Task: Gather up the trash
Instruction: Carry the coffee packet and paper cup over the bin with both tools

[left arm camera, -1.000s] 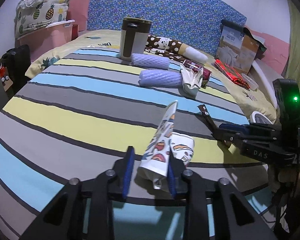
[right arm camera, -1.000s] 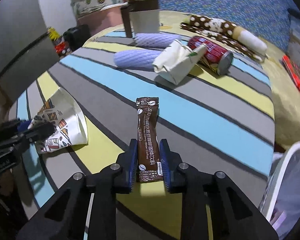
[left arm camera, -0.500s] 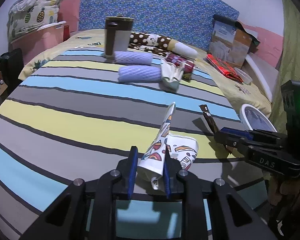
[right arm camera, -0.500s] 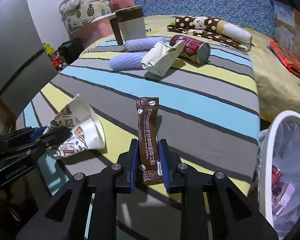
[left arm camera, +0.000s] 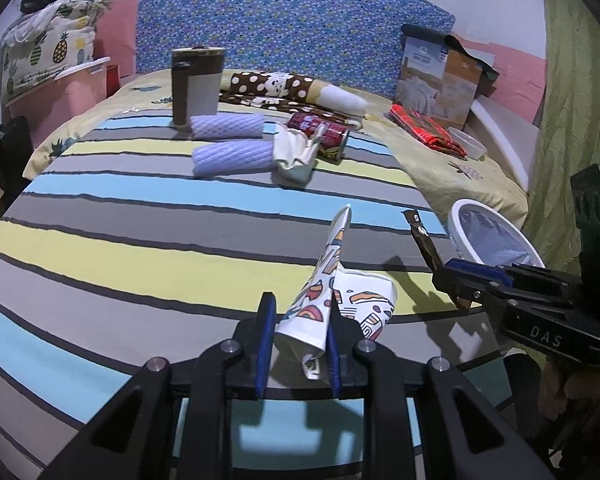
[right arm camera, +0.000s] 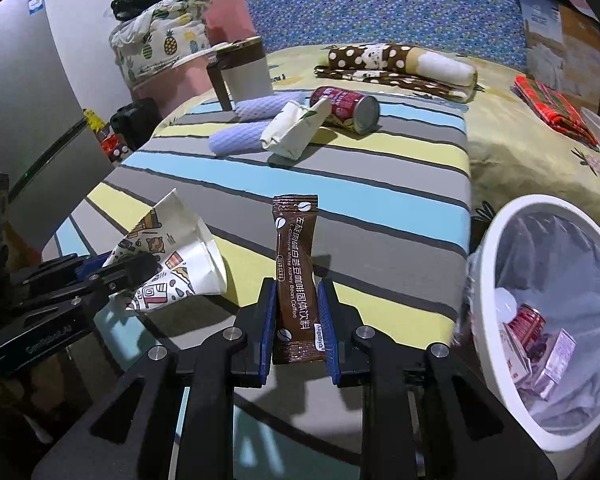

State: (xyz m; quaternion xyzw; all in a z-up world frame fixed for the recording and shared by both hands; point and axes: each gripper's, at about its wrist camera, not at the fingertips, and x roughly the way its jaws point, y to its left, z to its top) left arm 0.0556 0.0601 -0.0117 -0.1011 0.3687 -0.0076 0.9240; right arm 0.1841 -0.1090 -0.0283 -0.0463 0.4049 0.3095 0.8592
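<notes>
Your left gripper (left arm camera: 296,340): jaws clenched on crushed paper cup (left arm camera: 332,300). Your right gripper (right arm camera: 298,332): jaws grasping coffee sachet (right arm camera: 296,276), beside white bin (right arm camera: 496,304).

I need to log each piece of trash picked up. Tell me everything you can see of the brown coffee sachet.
The coffee sachet is a slim, glossy dark brown packet with crimped ends, coffee-bean marks and white lettering, partly English. It looks sealed and uncrumpled. It stands nearly upright, its lower part pinched between the blue pads of the right tongs, above the striped bedcover. Nothing else touches it.
</notes>
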